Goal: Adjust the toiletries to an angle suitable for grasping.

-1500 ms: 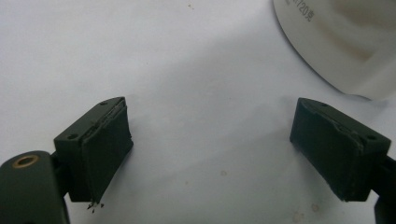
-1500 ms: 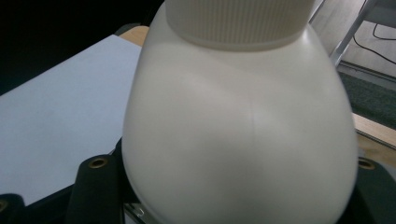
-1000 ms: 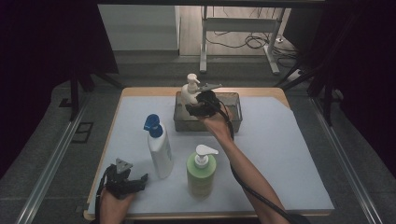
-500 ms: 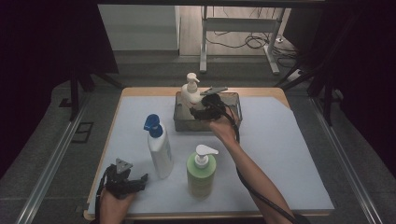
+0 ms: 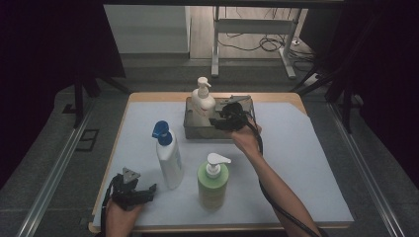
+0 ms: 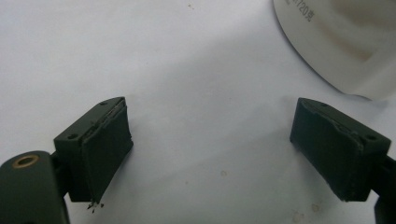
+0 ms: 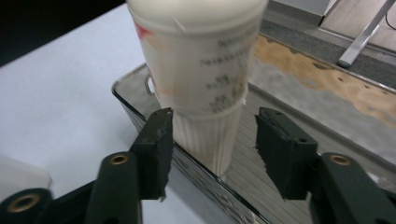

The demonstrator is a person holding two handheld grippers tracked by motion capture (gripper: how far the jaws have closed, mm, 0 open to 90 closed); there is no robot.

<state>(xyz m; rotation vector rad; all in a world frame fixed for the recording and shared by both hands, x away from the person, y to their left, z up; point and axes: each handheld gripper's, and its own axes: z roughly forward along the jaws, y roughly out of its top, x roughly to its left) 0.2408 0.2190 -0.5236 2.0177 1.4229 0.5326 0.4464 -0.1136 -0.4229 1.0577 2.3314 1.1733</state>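
Note:
A cream pump bottle (image 5: 202, 101) stands upright in the left end of a grey metal tray (image 5: 217, 134) at the back of the table. My right gripper (image 5: 215, 122) hovers just right of it, open. In the right gripper view the bottle (image 7: 201, 70) fills the space ahead of the gripper (image 7: 212, 128), with a jaw on each side and a gap on the right. The tray's floor (image 7: 289, 100) lies beneath. My left gripper (image 5: 148, 190) rests open at the front left. Its jaws (image 6: 210, 126) hang over bare white cover, with nothing between them.
A white bottle with a blue cap (image 5: 168, 158) stands left of centre; its base (image 6: 336, 42) is close ahead of the left gripper. A green bottle with a white pump (image 5: 212, 182) stands at front centre. The white table cover (image 5: 306, 163) stretches right.
My right gripper has drawn back to the right and toward me, away from the cream bottle, which stays standing in the tray. The left gripper has not moved.

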